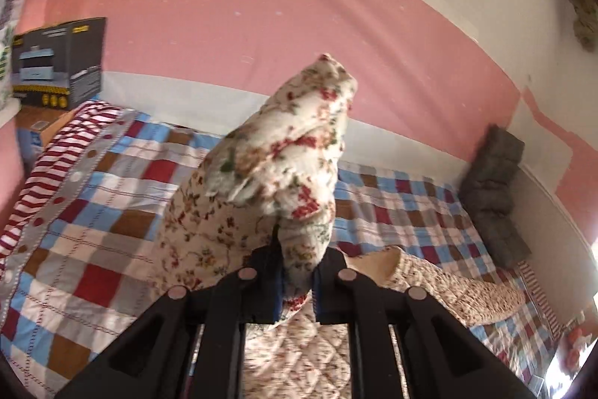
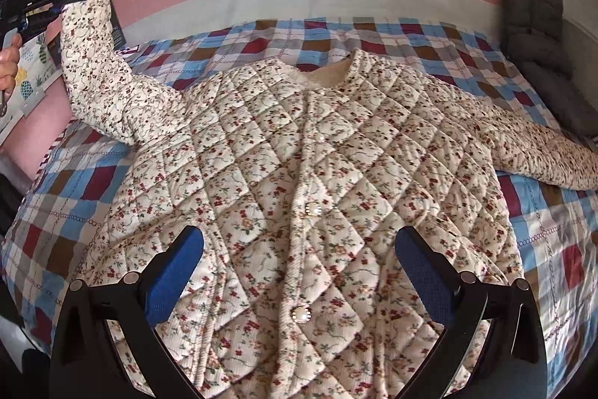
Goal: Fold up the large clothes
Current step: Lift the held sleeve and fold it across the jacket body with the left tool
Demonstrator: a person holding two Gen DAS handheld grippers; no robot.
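Holding now: my left gripper is clenched on the cuff end of the jacket's sleeve and keeps it lifted above the bed.
Right claw: my right gripper hangs released, jaws wide apart, over the lower front of the quilted floral jacket; it touches nothing I can see.
Jacket place: it lies front up and buttoned on the checked bedspread, the other sleeve stretched out flat toward the grey cushion.
Risk of slip: the cuff is thick and padded, so I judge it could slide out of the narrow jaws if I pull across too fast.
Risk of drag: the body is not pinned by anything, so I think a strong pull on the sleeve may shift or wrinkle the whole jacket.
Risk of bad fold: the sleeve may land twisted, because it bends near the shoulder.
Hidden: the left fingertips are buried in the cloth, so I cannot tell how much cloth they hold.
Cut off: the jacket hem is behind my right gripper, and the far cuff leaves the picture.
Unclear: the print on the dark box I cannot read.
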